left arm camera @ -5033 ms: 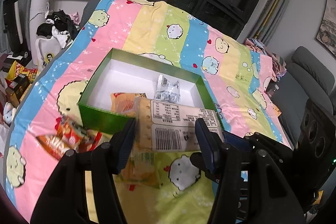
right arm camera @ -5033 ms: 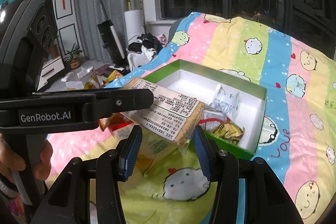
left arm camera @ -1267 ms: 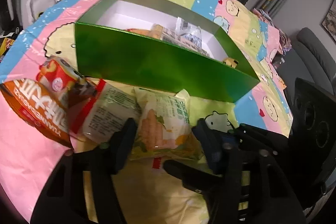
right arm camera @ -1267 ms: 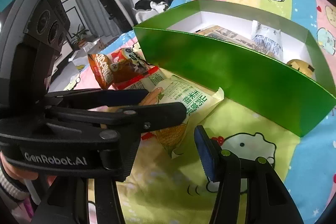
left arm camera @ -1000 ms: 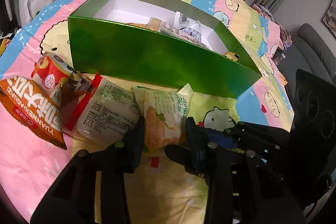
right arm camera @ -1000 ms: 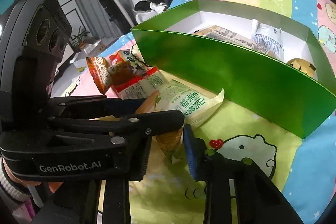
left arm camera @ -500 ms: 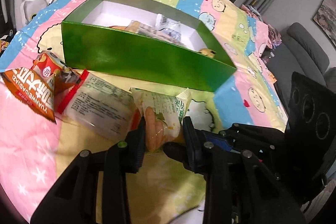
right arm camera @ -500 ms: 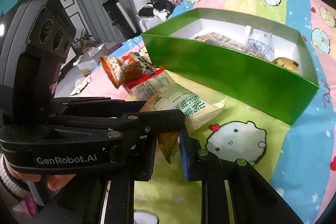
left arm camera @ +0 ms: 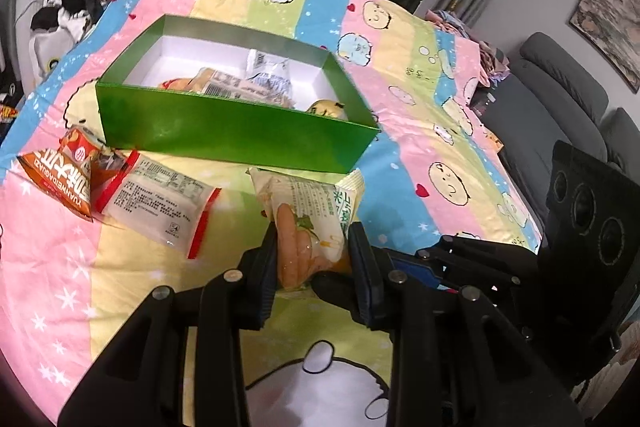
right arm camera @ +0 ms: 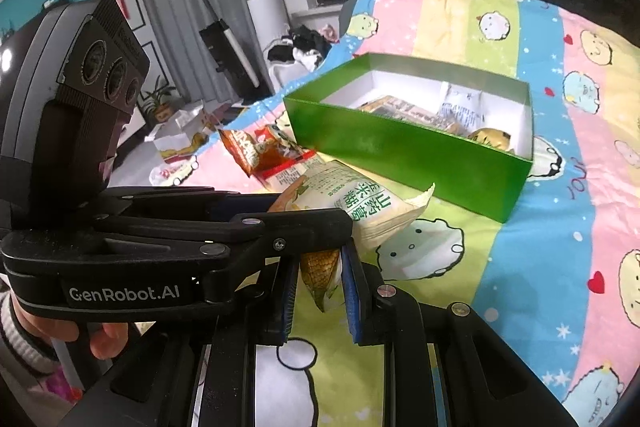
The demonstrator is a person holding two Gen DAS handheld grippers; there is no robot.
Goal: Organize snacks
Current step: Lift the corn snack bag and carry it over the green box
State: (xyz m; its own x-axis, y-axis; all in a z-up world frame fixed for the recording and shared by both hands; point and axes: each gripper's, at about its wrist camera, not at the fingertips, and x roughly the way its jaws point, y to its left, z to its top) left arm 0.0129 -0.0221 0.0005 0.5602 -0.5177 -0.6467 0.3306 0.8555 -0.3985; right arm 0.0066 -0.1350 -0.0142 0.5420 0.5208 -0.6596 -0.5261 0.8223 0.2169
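**Corn snack pack held by both grippers, green box just beyond**

On the far left of the left wrist view an orange triangular pack (left arm camera: 60,179) lies on the striped cartoon bedsheet (left arm camera: 404,155), touching a clear wrapper with red ends (left arm camera: 160,203) just beside it. Right of those, the left gripper (left arm camera: 314,251) is clenched on the near end of the corn snack pack (left arm camera: 316,211); the pack's printed face bulges between the pads. The right gripper (right arm camera: 318,287) is likewise clamped on a lower corner of the same pack (right arm camera: 352,203), its fingers crossing under the left tool, so both hands share one item (neither is clearly the nearer).

The pack's long axis runs forward from the claws toward the green box (left arm camera: 240,135), its far end pointing at the box's near wall and appearing lifted off the sheet. The box lies ahead and slightly left of the left gripper, with its long side across the approach. My judgement is that the pack must rise above that wall before it can drop in.

Inside the box, a white sachet (left arm camera: 268,71), a barcode-labelled pack (left arm camera: 228,87) and a yellow item (left arm camera: 326,107) are partly hidden by the near wall. At the right edge, the right tool's body blocks the bed's corner.
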